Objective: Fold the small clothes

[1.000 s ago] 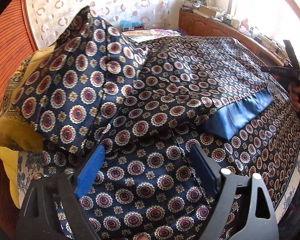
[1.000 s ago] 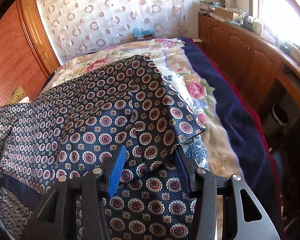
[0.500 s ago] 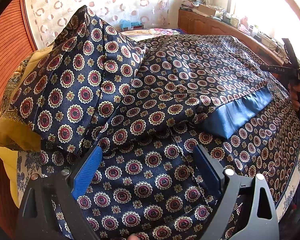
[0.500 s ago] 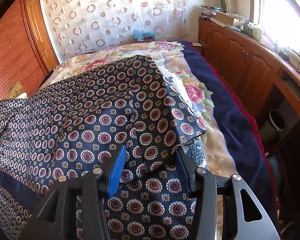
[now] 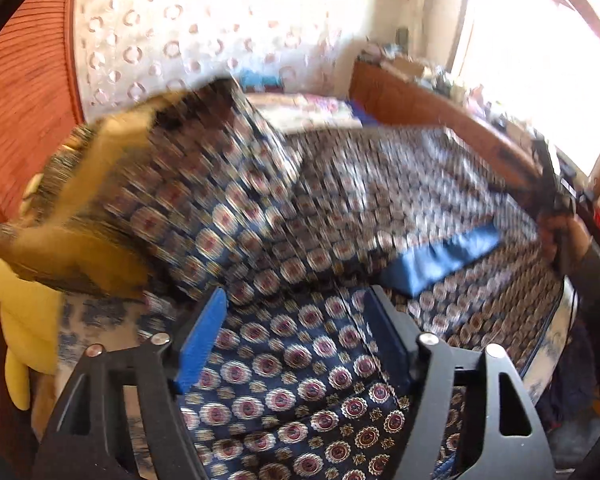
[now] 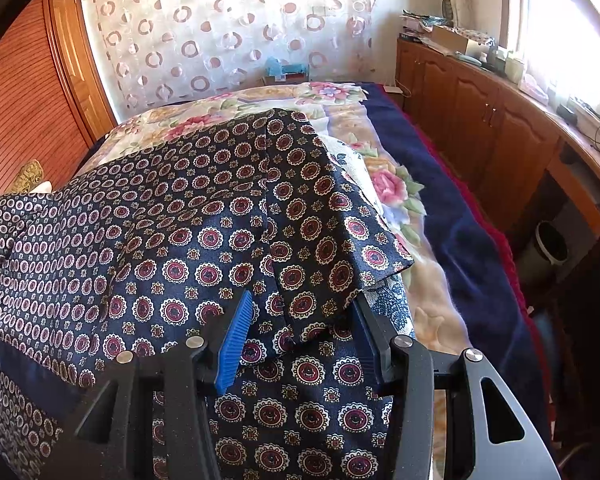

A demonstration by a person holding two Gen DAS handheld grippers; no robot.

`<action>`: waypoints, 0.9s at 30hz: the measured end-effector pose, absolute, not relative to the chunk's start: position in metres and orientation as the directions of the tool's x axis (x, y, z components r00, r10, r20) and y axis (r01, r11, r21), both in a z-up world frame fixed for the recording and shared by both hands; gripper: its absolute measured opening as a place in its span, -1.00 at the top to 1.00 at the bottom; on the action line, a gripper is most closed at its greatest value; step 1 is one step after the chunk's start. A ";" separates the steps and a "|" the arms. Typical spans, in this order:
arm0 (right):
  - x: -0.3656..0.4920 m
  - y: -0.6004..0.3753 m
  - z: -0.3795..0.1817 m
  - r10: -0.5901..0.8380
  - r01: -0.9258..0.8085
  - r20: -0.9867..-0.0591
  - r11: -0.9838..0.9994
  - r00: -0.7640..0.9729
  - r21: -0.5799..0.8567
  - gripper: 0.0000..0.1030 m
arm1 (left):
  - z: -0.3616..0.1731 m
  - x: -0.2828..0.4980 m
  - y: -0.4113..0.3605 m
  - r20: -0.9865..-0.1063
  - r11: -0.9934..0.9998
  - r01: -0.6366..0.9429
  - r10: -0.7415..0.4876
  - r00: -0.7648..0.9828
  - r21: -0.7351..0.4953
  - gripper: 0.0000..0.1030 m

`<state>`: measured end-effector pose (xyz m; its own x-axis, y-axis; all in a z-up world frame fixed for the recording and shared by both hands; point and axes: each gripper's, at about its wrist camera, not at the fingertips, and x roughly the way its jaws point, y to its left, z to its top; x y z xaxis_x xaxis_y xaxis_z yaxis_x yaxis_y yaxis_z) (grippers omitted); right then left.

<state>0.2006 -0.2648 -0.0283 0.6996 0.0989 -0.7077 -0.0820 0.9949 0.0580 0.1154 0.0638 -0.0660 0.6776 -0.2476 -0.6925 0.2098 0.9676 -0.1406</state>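
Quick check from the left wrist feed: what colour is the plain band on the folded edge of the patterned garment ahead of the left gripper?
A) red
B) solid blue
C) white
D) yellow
B: in the left wrist view a plain blue band runs along the folded edge of the medallion-print garment, just beyond the left gripper.

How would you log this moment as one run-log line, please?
step: folding | item: navy patterned garment on bed | left tool: open over cloth, view blurred | right tool: open, fabric between fingers
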 end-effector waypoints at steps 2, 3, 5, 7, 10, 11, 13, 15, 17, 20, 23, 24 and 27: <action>0.201 -0.265 -0.028 0.100 -0.083 -0.708 0.995 0.700 0.059 0.02 | -0.053 0.113 0.073 -0.665 0.974 0.189 -0.221 0.713 -0.122 -0.19; 0.201 -0.264 -0.029 0.099 -0.082 -0.708 0.995 0.700 0.058 0.02 | -0.046 0.113 0.076 -0.653 0.978 0.177 -0.205 0.729 -0.108 -0.11; 0.201 -0.265 -0.029 0.098 -0.083 -0.708 0.995 0.700 0.055 0.02 | -0.037 0.114 0.083 -0.633 0.982 0.161 -0.186 0.751 -0.097 0.01; 0.201 -0.265 -0.029 0.098 -0.085 -0.708 0.995 0.700 0.054 0.02 | -0.032 0.120 0.084 -0.625 0.984 0.158 -0.172 0.761 -0.079 0.07; 0.201 -0.265 -0.029 0.098 -0.085 -0.708 0.995 0.700 0.054 0.02 | -0.034 0.133 0.081 -0.632 0.988 0.154 -0.135 0.763 -0.026 0.09; 0.201 -0.265 -0.029 0.098 -0.085 -0.707 0.995 0.700 0.054 0.02 | -0.037 0.140 0.081 -0.643 0.988 0.154 -0.137 0.753 -0.031 0.09; 0.201 -0.265 -0.029 0.099 -0.085 -0.707 0.995 0.700 0.055 0.02 | -0.043 0.151 0.086 -0.660 0.990 0.136 -0.125 0.741 -0.036 0.09; 0.201 -0.265 -0.029 0.099 -0.085 -0.707 0.995 0.700 0.055 0.02 | -0.050 0.162 0.083 -0.675 0.994 0.112 -0.087 0.732 -0.008 0.09; 0.201 -0.265 -0.029 0.097 -0.086 -0.706 0.995 0.701 0.052 0.02 | -0.056 0.169 0.084 -0.687 0.995 0.096 -0.051 0.725 0.028 0.09; 0.201 -0.264 -0.029 0.097 -0.088 -0.706 0.995 0.702 0.049 0.01 | -0.060 0.174 0.086 -0.701 0.995 0.095 -0.040 0.712 0.040 0.62; 0.201 -0.264 -0.029 0.097 -0.088 -0.705 0.995 0.702 0.049 0.01 | -0.059 0.170 0.085 -0.693 0.993 0.094 -0.016 0.720 0.075 0.90; 0.201 -0.264 -0.029 0.097 -0.088 -0.705 0.995 0.702 0.049 0.01 | -0.056 0.166 0.084 -0.684 0.992 0.097 -0.013 0.729 0.084 0.92; 0.201 -0.264 -0.029 0.095 -0.089 -0.706 0.995 0.702 0.046 0.01 | -0.044 0.154 0.082 -0.649 0.992 0.085 -0.005 0.760 0.092 0.92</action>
